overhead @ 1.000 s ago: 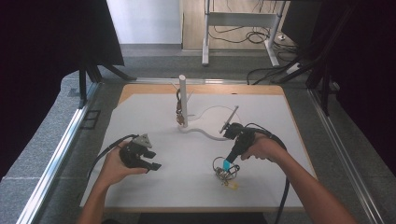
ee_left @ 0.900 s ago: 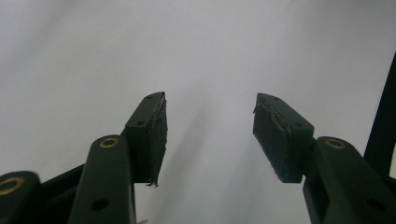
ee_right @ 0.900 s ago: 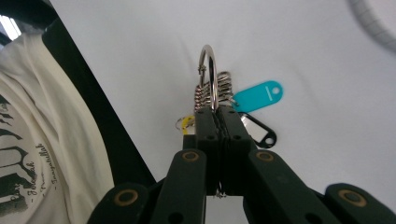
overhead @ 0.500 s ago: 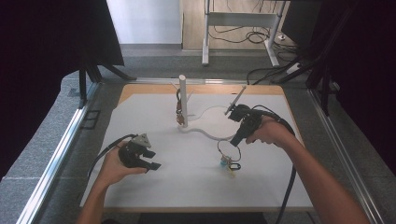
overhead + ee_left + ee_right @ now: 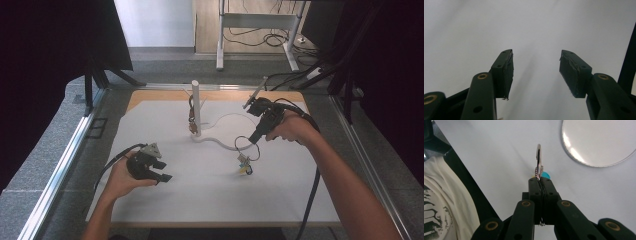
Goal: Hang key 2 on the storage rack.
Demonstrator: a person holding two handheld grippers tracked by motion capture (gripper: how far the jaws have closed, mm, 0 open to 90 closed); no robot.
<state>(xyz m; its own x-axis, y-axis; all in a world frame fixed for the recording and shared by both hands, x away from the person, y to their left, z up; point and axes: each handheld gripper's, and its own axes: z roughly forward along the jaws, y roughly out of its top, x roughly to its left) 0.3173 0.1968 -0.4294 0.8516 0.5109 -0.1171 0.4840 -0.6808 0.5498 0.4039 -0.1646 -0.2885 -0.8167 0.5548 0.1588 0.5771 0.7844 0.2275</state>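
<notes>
Item: thin metal key ring (image 5: 538, 161), small blue and yellow charms dangling. My right gripper (image 5: 540, 180) clenches its edge; my left gripper (image 5: 535, 71) gapes, holding nothing.

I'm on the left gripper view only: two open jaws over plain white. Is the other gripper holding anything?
Observer: Yes. The right gripper is shut on a metal key ring, edge-on between its jaws.
Operator: Is anything hanging from that ring?
Observer: In the high view small tags, one yellow and one blue, dangle below the ring over the white table mat.
Operator: Where is my gripper compared to that?
Observer: The left gripper sits low at the near left of the mat, well apart from the ring.
Operator: Anything standing on the table?
Observer: A white upright post stands near the far middle of the mat, with something small hanging on it.
</notes>
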